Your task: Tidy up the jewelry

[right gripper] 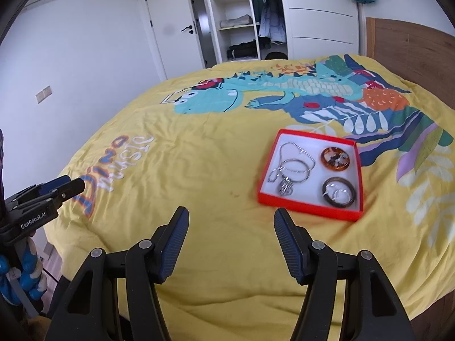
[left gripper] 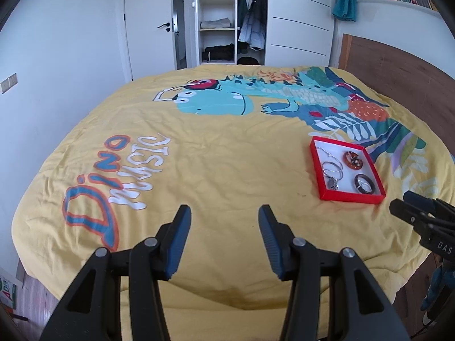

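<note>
Jewelry (right gripper: pixel 295 170) is lying inside a red tray (right gripper: pixel 310 207) that is resting on the yellow dinosaur bedspread (right gripper: pixel 199 170); left gripper (left gripper: pixel 224 241) and right gripper (right gripper: pixel 231 241) are hovering short of it, jaws spread, gripping nothing.

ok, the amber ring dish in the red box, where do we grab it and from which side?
Probably its rim, from above. The amber ring dish lies flat in the far right corner of the red box, so a level approach would meet the box walls. Put one finger inside the rim and one outside, on the side facing the box's middle, where the white floor is bare. The right gripper, open and empty, is nearer.
</note>
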Available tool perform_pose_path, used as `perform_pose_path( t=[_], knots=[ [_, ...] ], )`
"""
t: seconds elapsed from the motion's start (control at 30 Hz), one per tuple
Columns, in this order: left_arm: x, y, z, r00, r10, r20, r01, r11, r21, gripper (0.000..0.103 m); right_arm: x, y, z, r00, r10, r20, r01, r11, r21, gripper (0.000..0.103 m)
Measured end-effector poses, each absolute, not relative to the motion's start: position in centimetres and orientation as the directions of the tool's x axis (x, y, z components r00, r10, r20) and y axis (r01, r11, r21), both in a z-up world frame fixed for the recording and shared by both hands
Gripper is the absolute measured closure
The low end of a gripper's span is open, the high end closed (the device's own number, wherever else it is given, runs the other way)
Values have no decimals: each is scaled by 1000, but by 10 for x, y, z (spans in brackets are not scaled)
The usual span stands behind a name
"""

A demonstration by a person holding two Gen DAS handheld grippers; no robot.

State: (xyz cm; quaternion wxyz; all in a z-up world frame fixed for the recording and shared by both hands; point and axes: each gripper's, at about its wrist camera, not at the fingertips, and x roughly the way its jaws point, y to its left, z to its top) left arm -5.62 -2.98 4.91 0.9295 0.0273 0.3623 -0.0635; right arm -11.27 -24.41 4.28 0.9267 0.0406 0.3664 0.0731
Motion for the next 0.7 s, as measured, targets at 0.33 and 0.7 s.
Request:
perform_pose_path(
  t=[0.33,0.7],
  knots=[
    [-76,-16,48,733,-104,-673,140,990,0,56,-135,-221,39,707,188,-682,-145,982,119,41],
    [-91,-17,50,737,-123,-665,161,987,-4,56,-150,-221,43,716,175,-676,-134,985,114,41]
  ],
)
